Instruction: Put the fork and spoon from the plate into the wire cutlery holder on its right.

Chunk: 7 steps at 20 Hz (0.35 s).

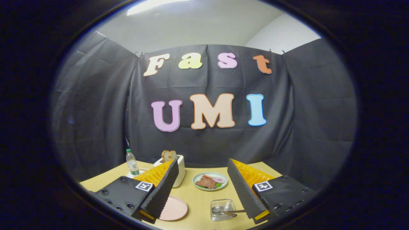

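I hold the gripper (203, 188) level above the table (198, 204), fingers spread wide and empty, pink plate (175, 208) by the left finger, wire holder (222, 209) with cutlery (232, 212) by the right finger.

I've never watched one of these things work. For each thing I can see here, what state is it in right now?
claw: open, held above the table, gripping nothing
pink plate: bare where it shows
wire cutlery holder: upright, a utensil handle pokes out toward the right finger
toaster: two slices of bread popped up
food plate: loaded with food
water bottle: upright, capped
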### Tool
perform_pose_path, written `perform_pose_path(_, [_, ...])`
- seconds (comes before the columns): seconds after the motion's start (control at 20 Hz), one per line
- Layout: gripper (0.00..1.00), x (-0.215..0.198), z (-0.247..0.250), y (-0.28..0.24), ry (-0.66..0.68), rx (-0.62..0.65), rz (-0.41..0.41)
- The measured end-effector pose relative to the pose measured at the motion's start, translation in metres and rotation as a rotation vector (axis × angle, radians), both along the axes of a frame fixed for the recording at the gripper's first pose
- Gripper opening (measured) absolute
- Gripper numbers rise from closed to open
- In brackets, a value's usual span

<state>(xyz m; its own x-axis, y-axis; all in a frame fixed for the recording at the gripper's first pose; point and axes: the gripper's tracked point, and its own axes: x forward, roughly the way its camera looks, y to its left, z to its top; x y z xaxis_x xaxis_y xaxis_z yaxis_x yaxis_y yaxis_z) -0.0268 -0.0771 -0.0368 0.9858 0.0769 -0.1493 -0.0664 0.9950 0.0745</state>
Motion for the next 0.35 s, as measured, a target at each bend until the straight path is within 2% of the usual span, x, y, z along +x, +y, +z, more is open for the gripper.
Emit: perform_pose_path(0.35, [0.98, -0.0048, 0.0093, -0.0016, -0.013, 0.009, 0.009])
